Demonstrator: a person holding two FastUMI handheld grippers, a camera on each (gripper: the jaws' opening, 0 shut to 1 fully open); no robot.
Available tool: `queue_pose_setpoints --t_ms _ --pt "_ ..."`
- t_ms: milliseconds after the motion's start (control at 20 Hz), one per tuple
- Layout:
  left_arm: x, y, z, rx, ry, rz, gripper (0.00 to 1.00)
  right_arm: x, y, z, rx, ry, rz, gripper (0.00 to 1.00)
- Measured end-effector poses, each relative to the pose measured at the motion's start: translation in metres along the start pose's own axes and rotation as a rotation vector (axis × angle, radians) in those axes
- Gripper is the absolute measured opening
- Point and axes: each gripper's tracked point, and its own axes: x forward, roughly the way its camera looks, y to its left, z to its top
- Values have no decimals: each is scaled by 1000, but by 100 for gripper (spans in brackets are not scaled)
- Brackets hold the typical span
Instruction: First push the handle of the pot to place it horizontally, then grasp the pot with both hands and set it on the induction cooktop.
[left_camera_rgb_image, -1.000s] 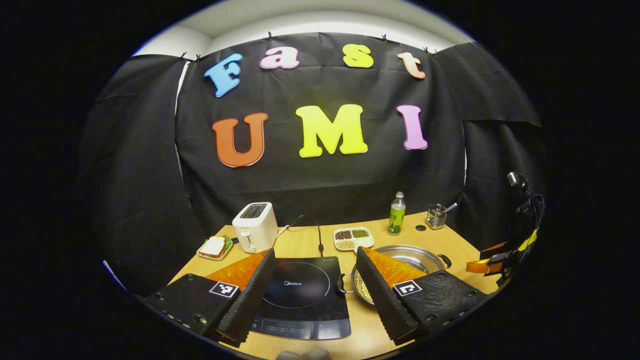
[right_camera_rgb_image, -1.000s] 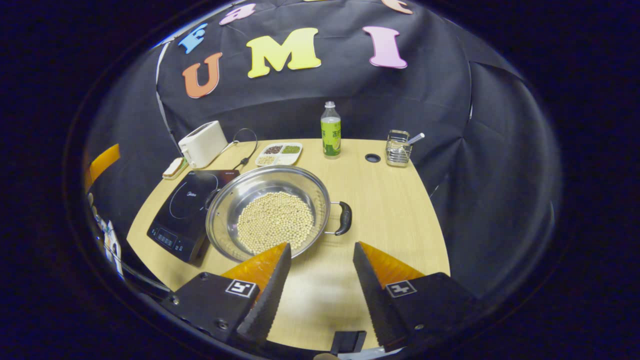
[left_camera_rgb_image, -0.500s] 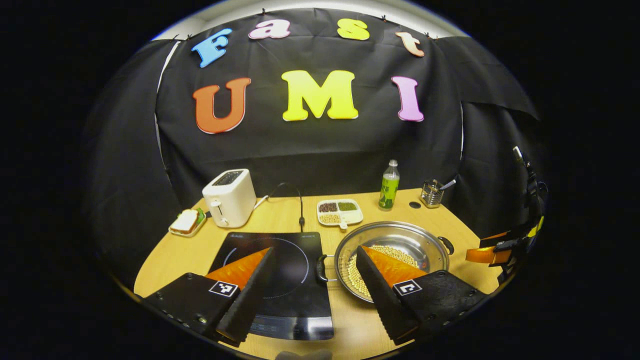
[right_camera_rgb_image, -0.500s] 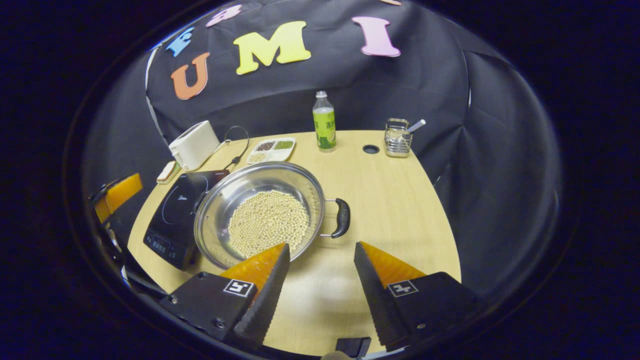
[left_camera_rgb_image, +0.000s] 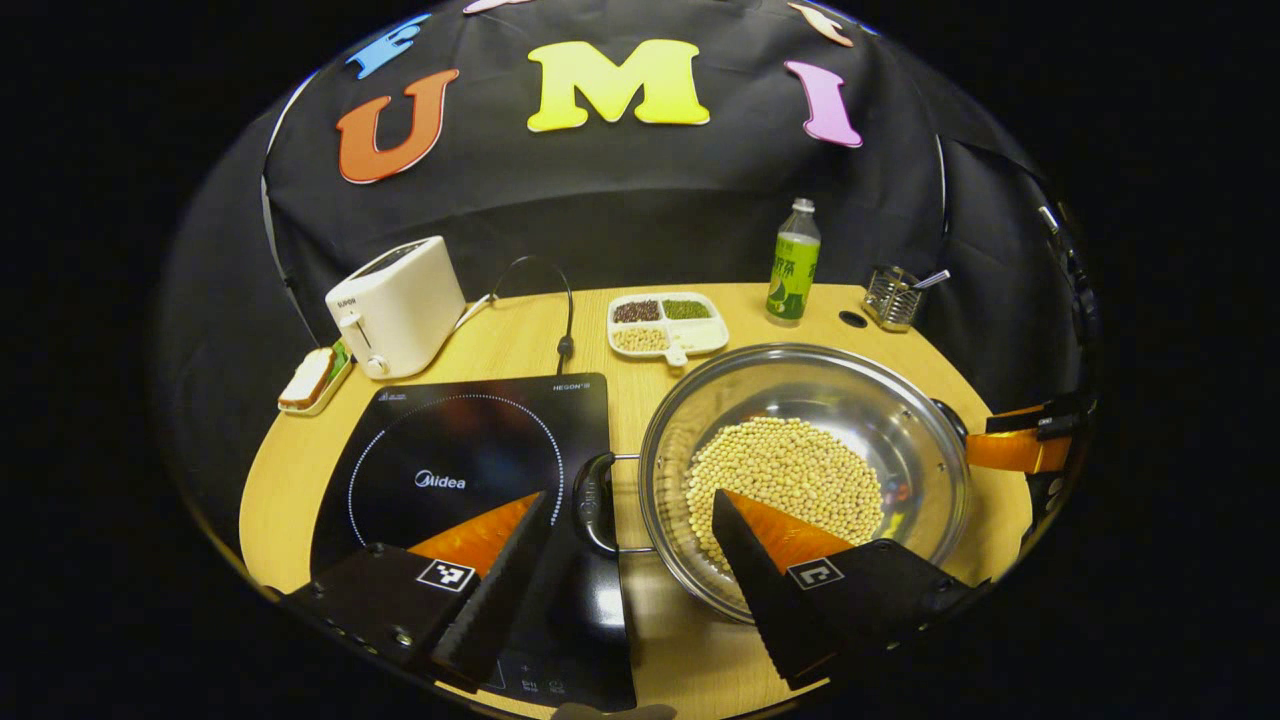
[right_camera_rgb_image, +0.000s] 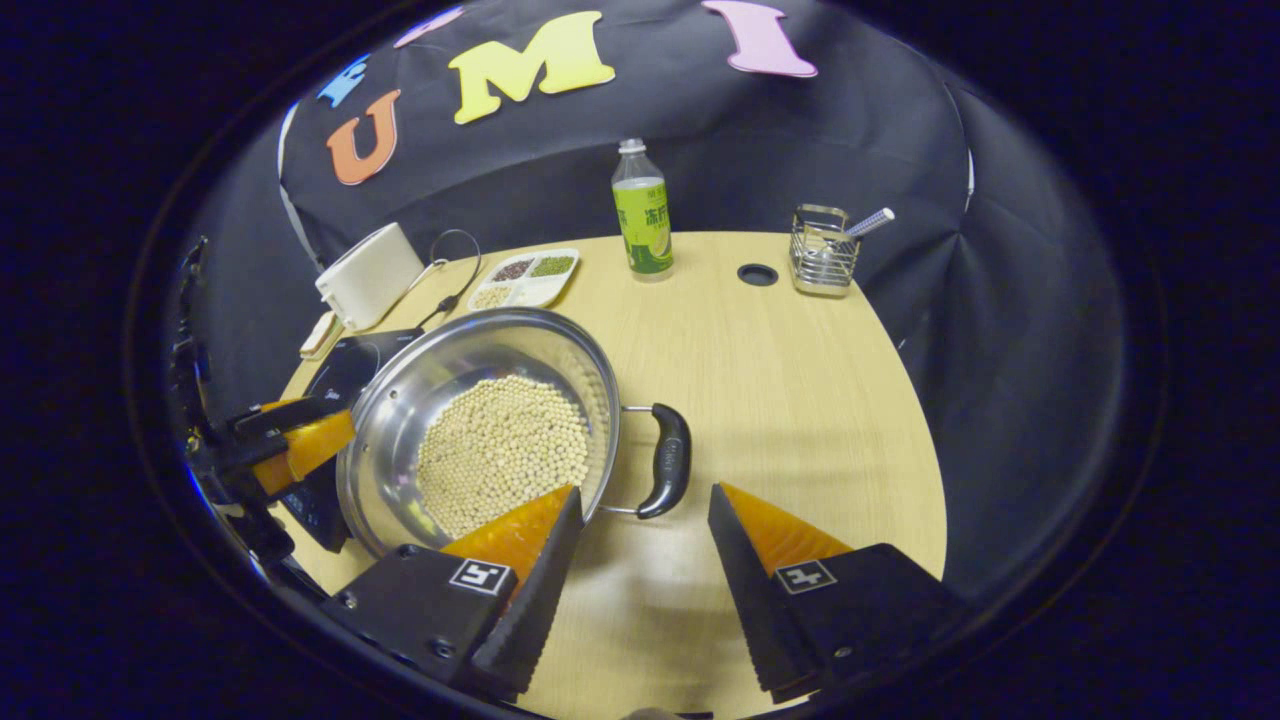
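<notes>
A steel pot (left_camera_rgb_image: 820, 385) holding pale beans stands on the wooden table, right of the black induction cooktop (left_camera_rgb_image: 470, 450). Its left black handle (left_camera_rgb_image: 594, 500) overhangs the cooktop's edge, just ahead of my open left gripper (left_camera_rgb_image: 632, 548) and between its fingertips' lines. In the right gripper view the pot (right_camera_rgb_image: 455, 360) lies left of centre. Its right handle (right_camera_rgb_image: 668, 460) sits just ahead of my open right gripper (right_camera_rgb_image: 645, 545). Neither gripper touches the pot. The other gripper shows at the pot's far side in each view: the right one (left_camera_rgb_image: 1010, 445), the left one (right_camera_rgb_image: 295, 445).
Along the back of the table stand a white toaster (left_camera_rgb_image: 397, 305), a plate with a sandwich (left_camera_rgb_image: 312, 378), a divided dish of grains (left_camera_rgb_image: 667, 325), a green bottle (left_camera_rgb_image: 793, 265) and a wire holder (left_camera_rgb_image: 893, 297). Bare wood (right_camera_rgb_image: 800, 400) stretches right of the pot.
Both grippers have come down and forward towards the pot's two handles, so the pot looms larger. The pot itself has not shifted on the table.
</notes>
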Motion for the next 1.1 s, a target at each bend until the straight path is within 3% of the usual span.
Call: queue_pose_setpoints --t_ms 650,800,1000,1100 --pt "30 -4 -9 -5 82 31 94 39 2 5 -55 103 30 80" --pt "31 1 -11 14 96 60 88 44 3 2 -19 126 24 73" --pt "32 4 -11 11 119 89 68 43 3 1 18 161 -17 65" --pt "33 5 -12 0 133 103 66 43 3 0 17 164 -28 63"
